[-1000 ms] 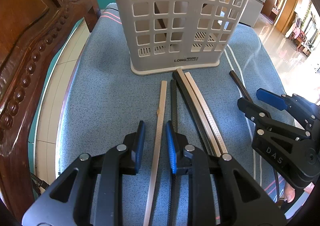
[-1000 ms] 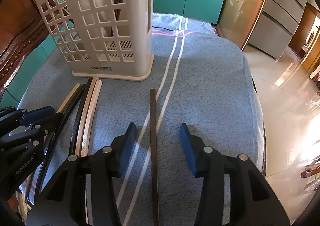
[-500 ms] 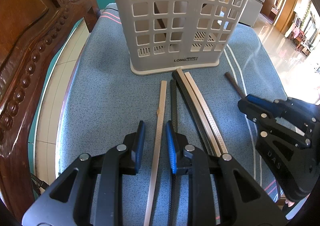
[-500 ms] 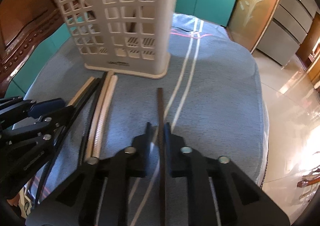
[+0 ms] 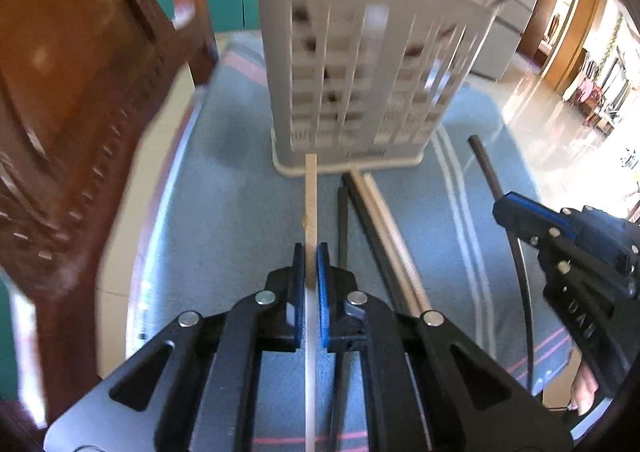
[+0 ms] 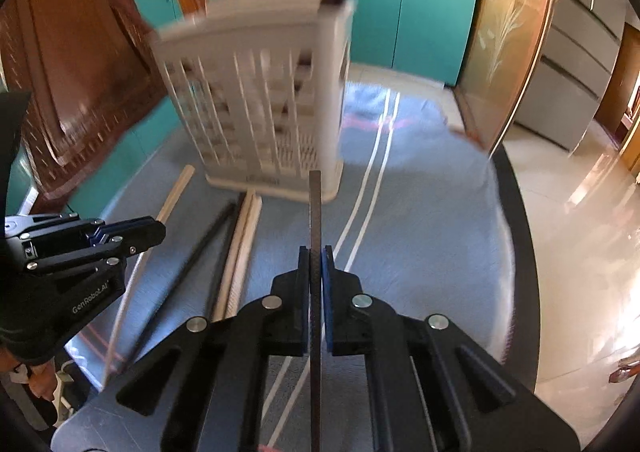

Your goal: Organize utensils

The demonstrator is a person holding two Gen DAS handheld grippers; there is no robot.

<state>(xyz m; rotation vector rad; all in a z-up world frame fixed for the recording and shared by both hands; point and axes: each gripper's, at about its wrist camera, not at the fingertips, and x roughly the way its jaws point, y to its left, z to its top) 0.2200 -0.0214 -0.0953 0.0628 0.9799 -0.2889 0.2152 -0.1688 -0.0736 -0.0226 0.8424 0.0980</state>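
Chopsticks lifting off the blue-clothed desk [image 5: 224,188]: left hand-held gripper [image 5: 310,264] clenches the pale beige chopstick [image 5: 311,204], right hand-held gripper [image 6: 316,268] the dark one [image 6: 315,212]. Thin sticks may pivot, missing the grey lattice holder [image 5: 372,64].

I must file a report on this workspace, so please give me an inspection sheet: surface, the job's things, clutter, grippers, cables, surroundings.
Surface: blue cloth with white stripes covering the table.
Job's things: grey utensil holder upright at the far end, one dark stick already inside; beige chopstick and dark chopstick both gripped; loose chopsticks, dark and beige, lying side by side on the cloth before the holder.
Clutter: nothing seen.
Grippers: left gripper shut on the beige chopstick, its jaws have just been closing; right gripper shut on the dark chopstick.
Cables: nothing seen for certain.
Surroundings: carved wooden chair on the left, teal cabinets behind, shiny tiled floor.
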